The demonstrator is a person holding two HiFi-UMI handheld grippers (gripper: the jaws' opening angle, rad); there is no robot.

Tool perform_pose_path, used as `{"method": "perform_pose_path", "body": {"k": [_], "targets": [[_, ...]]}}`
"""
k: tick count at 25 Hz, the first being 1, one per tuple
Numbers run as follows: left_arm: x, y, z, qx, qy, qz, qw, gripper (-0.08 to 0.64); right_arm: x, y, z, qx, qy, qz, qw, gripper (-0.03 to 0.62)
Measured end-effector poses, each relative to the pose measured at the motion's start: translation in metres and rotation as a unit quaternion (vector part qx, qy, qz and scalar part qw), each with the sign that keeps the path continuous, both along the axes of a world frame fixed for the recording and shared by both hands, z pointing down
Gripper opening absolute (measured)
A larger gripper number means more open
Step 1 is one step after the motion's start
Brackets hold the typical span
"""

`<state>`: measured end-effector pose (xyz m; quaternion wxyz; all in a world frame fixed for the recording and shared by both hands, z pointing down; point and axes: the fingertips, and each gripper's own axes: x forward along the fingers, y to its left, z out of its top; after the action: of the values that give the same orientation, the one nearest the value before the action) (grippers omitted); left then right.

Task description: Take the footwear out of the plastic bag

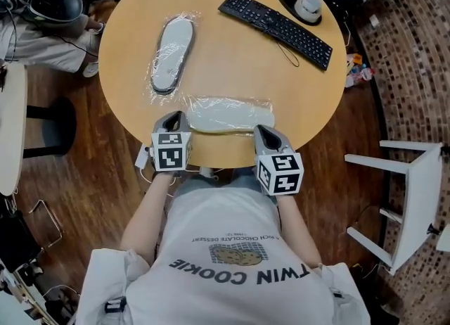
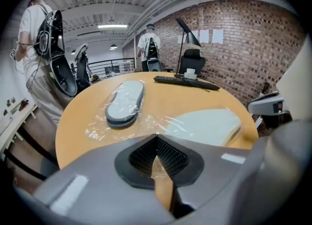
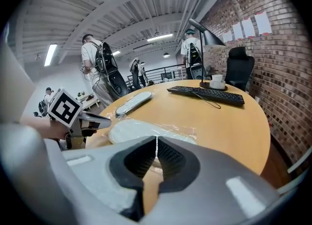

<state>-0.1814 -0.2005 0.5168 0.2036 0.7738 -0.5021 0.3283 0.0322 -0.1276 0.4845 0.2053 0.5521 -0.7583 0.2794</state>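
Observation:
Two pale grey slippers lie on the round wooden table (image 1: 232, 70), each wrapped in clear plastic. The near bagged slipper (image 1: 228, 115) (image 2: 207, 125) (image 3: 139, 130) lies crosswise by the front edge. The far bagged slipper (image 1: 172, 55) (image 2: 126, 101) (image 3: 134, 101) sits further back on the left. My left gripper (image 1: 176, 117) (image 2: 156, 135) is at the near bag's left end, jaws shut, tips meeting. My right gripper (image 1: 261, 131) (image 3: 156, 138) is at the bag's right end, also shut. Neither visibly holds the plastic.
A black keyboard (image 1: 275, 28) with a trailing cable lies at the back right, beside a lamp base with a cup (image 1: 307, 7). A white chair (image 1: 411, 197) stands on the floor to the right. People with backpacks stand beyond the table (image 3: 95, 61).

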Motion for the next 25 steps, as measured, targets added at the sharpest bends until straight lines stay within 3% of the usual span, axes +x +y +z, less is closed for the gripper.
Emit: {"method": "perform_pose_path", "body": {"k": [3,8,14,18,25], "targets": [[-0.011,-0.006,0.01,-0.01,-0.019,-0.022,0.9995,0.006,0.016,-0.009,0.008,-0.013,0.001,-0.014,1.0,0.003],[-0.021,-0.008,0.026,-0.027,-0.049,-0.026,0.9981,0.006,0.048,-0.021,0.022,-0.044,-0.012,-0.023,0.999,0.005],[-0.019,-0.015,0.035,-0.029,-0.071,-0.019,0.9969,0.008,0.079,-0.022,0.044,-0.096,-0.097,-0.048,0.989,0.04],[-0.019,-0.015,0.028,-0.02,-0.083,-0.024,0.9961,0.008,0.081,-0.017,0.051,-0.114,-0.122,-0.098,0.981,0.096],[-0.008,-0.012,0.031,-0.03,-0.084,-0.008,0.996,0.008,0.07,-0.02,0.058,-0.128,-0.136,-0.193,0.963,0.104]]}}
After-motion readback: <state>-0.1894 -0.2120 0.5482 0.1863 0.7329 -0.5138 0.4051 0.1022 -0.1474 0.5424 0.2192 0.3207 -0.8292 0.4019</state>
